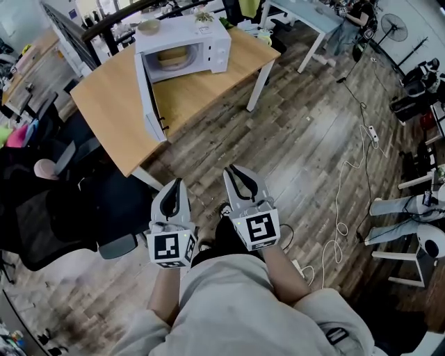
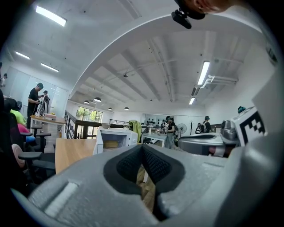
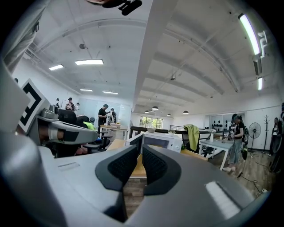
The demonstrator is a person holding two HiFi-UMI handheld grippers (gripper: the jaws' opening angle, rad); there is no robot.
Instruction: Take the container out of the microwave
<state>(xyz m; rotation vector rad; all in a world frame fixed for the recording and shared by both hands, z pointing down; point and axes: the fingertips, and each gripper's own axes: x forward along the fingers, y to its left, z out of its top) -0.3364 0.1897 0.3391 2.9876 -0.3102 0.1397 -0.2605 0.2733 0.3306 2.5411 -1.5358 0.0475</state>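
1. White microwave (image 1: pixel 208 42) standing on a wooden counter (image 1: pixel 104 104), its door (image 1: pixel 148 97) swung wide open toward the viewer.
2. Inside the open cavity, a round tan container (image 1: pixel 172 58) resting on the microwave's floor. Contents too small to make out.
3. On the microwave's roof, a shallow bowl (image 1: pixel 149 26) and a small potted plant (image 1: pixel 204 17) side by side. Nothing visible inside the bowl from this angle.
4. Low in the head view, the left gripper (image 1: pixel 178 182) held above the wood-plank floor (image 1: pixel 306 139), well apart from the counter. Its fingers (image 2: pixel 128 165) closed tip to tip, with nothing between them.
5. Just beside it, the right gripper (image 1: pixel 231 169), also above the floor. Its fingers (image 3: pixel 122 165) parted by a narrow slit, holding nothing.
6. Both grippers pointing toward the open microwave, with the container untouched inside.
7. Black office chair (image 1: pixel 62 215) at the counter's near left, and a white cable (image 1: pixel 341 208) trailing across the floor on the right.
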